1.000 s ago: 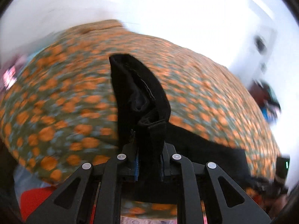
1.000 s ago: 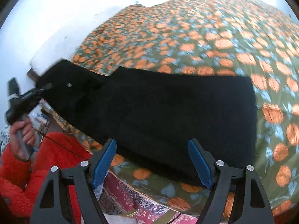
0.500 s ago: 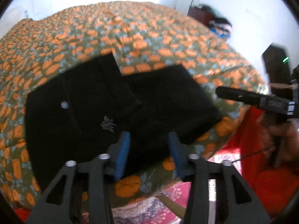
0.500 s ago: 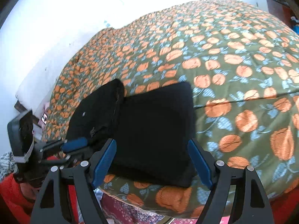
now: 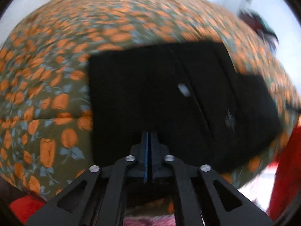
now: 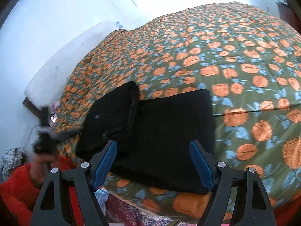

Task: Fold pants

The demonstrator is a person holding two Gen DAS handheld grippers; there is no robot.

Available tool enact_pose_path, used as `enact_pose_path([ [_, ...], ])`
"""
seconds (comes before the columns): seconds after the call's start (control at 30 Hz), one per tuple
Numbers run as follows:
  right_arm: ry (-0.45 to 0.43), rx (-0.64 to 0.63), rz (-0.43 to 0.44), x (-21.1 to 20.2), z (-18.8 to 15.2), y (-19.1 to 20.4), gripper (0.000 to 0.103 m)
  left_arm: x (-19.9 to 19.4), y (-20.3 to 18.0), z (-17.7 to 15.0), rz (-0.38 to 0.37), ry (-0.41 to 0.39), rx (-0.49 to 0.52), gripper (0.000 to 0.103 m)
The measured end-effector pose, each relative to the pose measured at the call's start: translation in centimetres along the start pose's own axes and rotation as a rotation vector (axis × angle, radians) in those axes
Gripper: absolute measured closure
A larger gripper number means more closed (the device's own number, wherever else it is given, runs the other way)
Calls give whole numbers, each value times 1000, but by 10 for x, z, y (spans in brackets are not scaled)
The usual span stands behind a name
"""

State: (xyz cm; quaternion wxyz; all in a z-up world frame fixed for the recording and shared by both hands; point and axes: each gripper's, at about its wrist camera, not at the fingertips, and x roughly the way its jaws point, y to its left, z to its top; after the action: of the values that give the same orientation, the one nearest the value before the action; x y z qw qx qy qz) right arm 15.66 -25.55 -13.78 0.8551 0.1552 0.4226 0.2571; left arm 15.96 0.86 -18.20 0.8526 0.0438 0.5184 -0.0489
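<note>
Black pants lie folded in a flat block near the front edge of the bed; the waist part with a small button is on top at the left. They also show in the left wrist view, blurred by motion. My left gripper is shut with its blue pads together, just over the near edge of the pants, and I see no cloth between them. My right gripper is open and empty, hovering over the near edge of the pants.
The bed cover is olive with orange and blue flowers. The person's red sleeve is at the lower left. A white wall and a dark bed frame corner stand behind.
My left gripper let go of the raised pants fold, which now lies flat, then shut empty. My right gripper stayed open while its view shifted a little.
</note>
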Motion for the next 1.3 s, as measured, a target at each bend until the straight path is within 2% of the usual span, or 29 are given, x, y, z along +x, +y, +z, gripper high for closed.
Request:
enact_pose_path([
  [0.07, 16, 9, 32, 3, 1, 3, 24, -7, -7, -5, -11, 6, 33, 103],
  [0.17, 51, 50, 104, 12, 4, 5, 26, -10, 2, -5, -66, 11, -16, 103],
  [0.27, 174, 112, 243, 41, 12, 12, 37, -9, 6, -5, -86, 11, -28, 103],
  [0.33, 219, 129, 272, 57, 19, 18, 40, -10, 5, -7, -83, 6, -25, 103],
  [0.43, 258, 112, 249, 81, 32, 27, 51, -9, 3, -6, -85, 0, -28, 103],
  [0.53, 310, 43, 196, 103, 39, 36, 61, -9, 5, -5, -89, -3, -35, 103],
  [0.6, 356, -17, 173, 114, 37, 45, 88, -9, 7, -6, -89, -3, -39, 103],
  [0.67, 368, -105, 149, 113, 35, 60, 89, -7, 11, -5, -98, -4, -52, 103],
  [0.77, 347, -125, 205, 99, 38, 72, 90, -7, 13, -5, -107, -1, -67, 103],
  [0.8, 343, -141, 199, 97, 36, 75, 90, -6, 13, -5, -108, 3, -70, 103],
  [0.87, 401, -157, 137, 110, 26, 67, 90, -5, 13, -4, -106, 4, -70, 103],
  [0.97, 447, -131, 124, 116, 19, 51, 90, -6, 12, -4, -95, -2, -59, 103],
  [1.1, 396, -52, 163, 105, 26, 36, 89, -4, 11, -3, -87, -3, -50, 103],
  [1.3, 440, 1, 218, 116, 22, 27, 89, -3, 11, -3, -89, -3, -54, 103],
])
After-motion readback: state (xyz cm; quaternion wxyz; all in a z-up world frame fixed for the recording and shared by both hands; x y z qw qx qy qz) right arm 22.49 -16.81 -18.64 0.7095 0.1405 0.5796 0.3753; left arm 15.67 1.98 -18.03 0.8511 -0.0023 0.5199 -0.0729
